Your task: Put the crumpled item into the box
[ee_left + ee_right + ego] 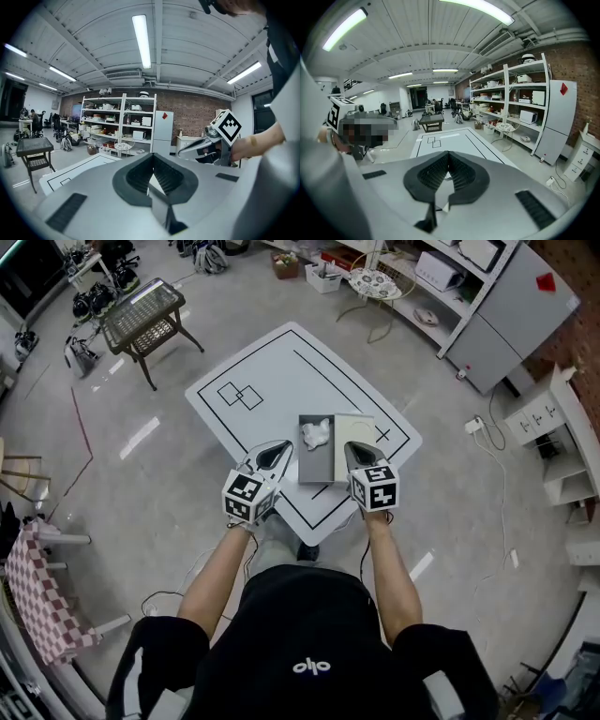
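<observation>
A white crumpled item (317,433) lies inside an open grey box (314,469) on the white table (272,371) marked with black lines. The box's pale flap (354,427) lies open on its right side. My left gripper (278,448) hovers just left of the box's near end, its jaws shut with nothing between them (152,155). The right gripper (356,448) hangs over the near right part of the box, jaws together and empty (448,153). Neither gripper touches the crumpled item. The right gripper (206,146) also shows in the left gripper view.
A small dark wire table (145,315) stands on the floor at the far left. Shelving (422,277) and a grey cabinet (511,320) line the far right wall. A checked cloth (37,596) is at the near left. A cable (502,474) runs across the floor at right.
</observation>
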`<control>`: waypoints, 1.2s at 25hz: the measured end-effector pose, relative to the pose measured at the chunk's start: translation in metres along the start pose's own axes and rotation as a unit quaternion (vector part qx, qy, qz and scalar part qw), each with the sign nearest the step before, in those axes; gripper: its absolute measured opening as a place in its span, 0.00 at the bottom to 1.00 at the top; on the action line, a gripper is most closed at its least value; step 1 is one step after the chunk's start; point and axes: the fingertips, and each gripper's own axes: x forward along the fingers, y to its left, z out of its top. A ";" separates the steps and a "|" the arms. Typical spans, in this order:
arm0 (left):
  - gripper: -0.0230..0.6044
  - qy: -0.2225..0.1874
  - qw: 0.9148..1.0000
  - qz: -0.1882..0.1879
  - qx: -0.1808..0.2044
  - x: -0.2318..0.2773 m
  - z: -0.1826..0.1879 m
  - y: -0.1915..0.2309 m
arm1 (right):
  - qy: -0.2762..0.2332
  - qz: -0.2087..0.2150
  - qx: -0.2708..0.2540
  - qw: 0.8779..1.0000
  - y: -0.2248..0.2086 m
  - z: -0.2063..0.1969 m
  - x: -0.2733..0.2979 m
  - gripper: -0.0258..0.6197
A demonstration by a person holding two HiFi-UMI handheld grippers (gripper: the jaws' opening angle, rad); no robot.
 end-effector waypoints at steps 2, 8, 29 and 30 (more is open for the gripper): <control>0.05 0.001 1.000 -0.002 0.002 0.000 0.000 -0.006 | -0.003 0.002 0.000 1.000 0.001 -0.002 -0.006 0.05; 0.05 0.003 1.000 -0.007 0.008 -0.001 0.001 -0.019 | -0.010 0.006 0.000 1.000 0.002 -0.007 -0.020 0.05; 0.05 0.009 1.000 -0.014 0.024 -0.002 0.005 -0.037 | -0.024 0.011 0.006 1.000 0.002 -0.010 -0.038 0.05; 0.05 0.009 1.000 -0.013 0.024 -0.002 0.004 -0.037 | -0.024 0.011 0.005 1.000 0.003 -0.011 -0.038 0.05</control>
